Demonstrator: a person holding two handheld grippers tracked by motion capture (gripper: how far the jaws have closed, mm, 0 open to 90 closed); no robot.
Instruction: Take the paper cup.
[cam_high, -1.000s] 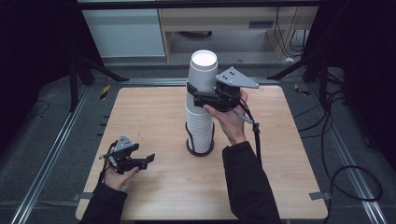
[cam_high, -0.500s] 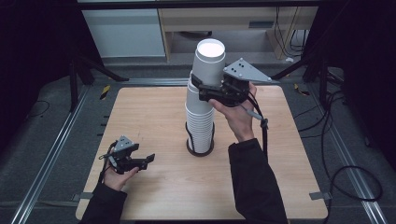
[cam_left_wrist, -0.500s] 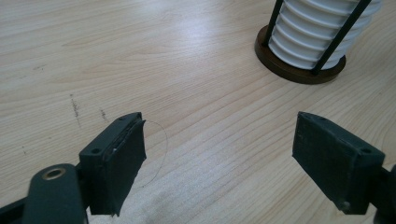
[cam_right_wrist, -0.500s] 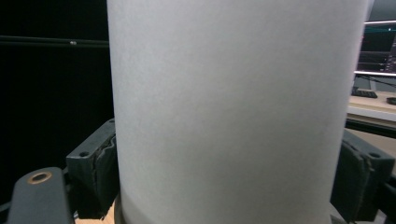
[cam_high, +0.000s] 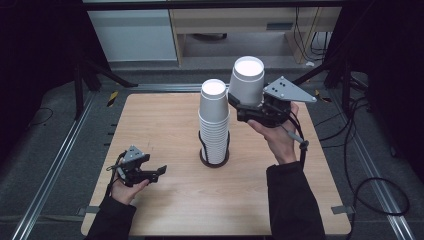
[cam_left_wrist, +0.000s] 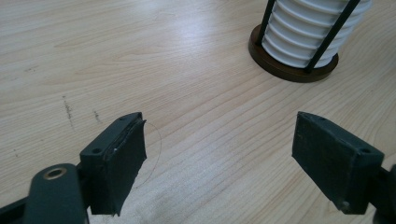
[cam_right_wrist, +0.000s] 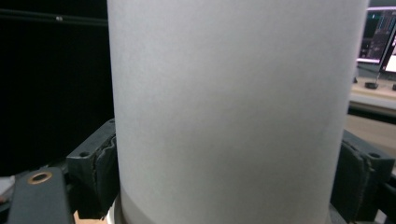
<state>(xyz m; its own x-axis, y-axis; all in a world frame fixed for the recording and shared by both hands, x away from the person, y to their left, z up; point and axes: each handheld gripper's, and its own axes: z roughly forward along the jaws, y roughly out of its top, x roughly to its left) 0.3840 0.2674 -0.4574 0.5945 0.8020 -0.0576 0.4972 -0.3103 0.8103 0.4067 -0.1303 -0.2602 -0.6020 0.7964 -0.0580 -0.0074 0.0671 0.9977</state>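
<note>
White paper cup (cam_high: 247, 80): clamped between the jaws of the right gripper (cam_high: 250, 107), raised in the air above the table (cam_high: 165, 120), just right of the cup stack (cam_high: 214, 120) and clear of it. Its interior cannot be seen. The stack stands upright in a black wire holder (cam_high: 214, 156) at mid-table. Right hand (cam_high: 277, 135) is lifted, wrist bent back. Left gripper (cam_high: 150, 175) rests low near the table's front-left edge, jaws spread wide with nothing between them, well apart from the holder.
</note>
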